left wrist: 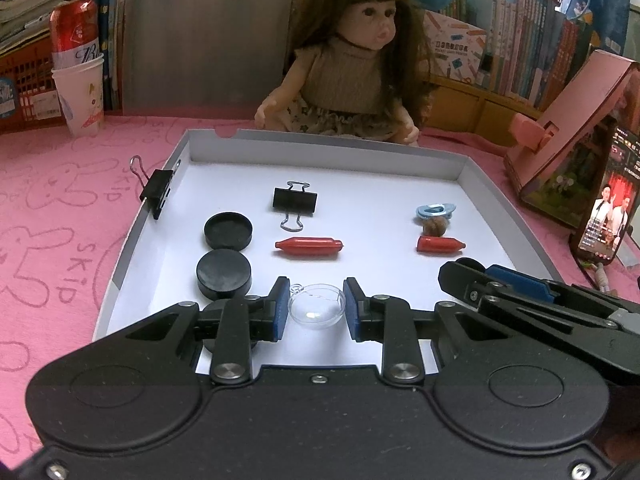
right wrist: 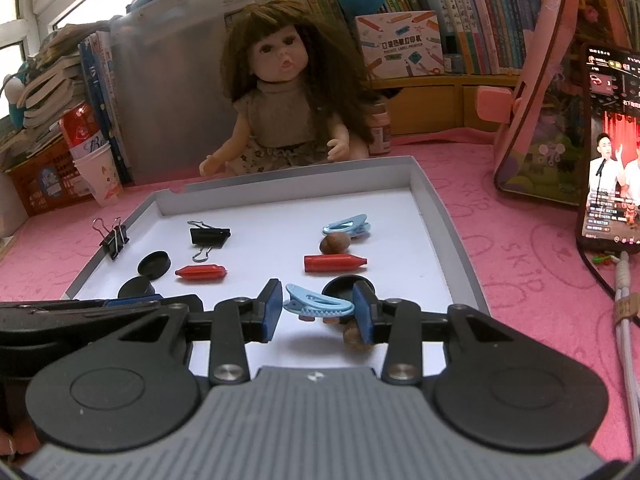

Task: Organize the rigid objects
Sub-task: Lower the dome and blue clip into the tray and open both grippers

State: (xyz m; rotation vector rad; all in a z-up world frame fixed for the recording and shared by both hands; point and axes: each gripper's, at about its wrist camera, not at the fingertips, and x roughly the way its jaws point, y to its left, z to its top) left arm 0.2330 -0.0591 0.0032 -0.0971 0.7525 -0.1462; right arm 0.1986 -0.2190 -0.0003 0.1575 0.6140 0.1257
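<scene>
A white tray [left wrist: 476, 184] holds a black binder clip [left wrist: 295, 200], two red cone-ended pieces [left wrist: 308, 245] [left wrist: 439, 244], black round lids [left wrist: 228, 230] [left wrist: 224, 273], a blue clip [left wrist: 435, 211] and a walnut [left wrist: 435, 226]. My left gripper [left wrist: 316, 309] is open with a clear plastic dome [left wrist: 317, 307] between its fingers, apart from both pads. My right gripper [right wrist: 318, 310] is open around a second blue clip [right wrist: 318, 302] above the tray; its pads stand close to the clip's ends. A walnut [right wrist: 354, 338] and a black lid [right wrist: 340, 286] lie near the right finger.
Another binder clip [left wrist: 156, 190] grips the tray's left wall. A doll [left wrist: 352, 64] sits behind the tray. A cup with a red can [left wrist: 78, 68] stands far left. A pink stand [left wrist: 576, 136] and a lit phone [right wrist: 612, 152] stand at right on the pink mat.
</scene>
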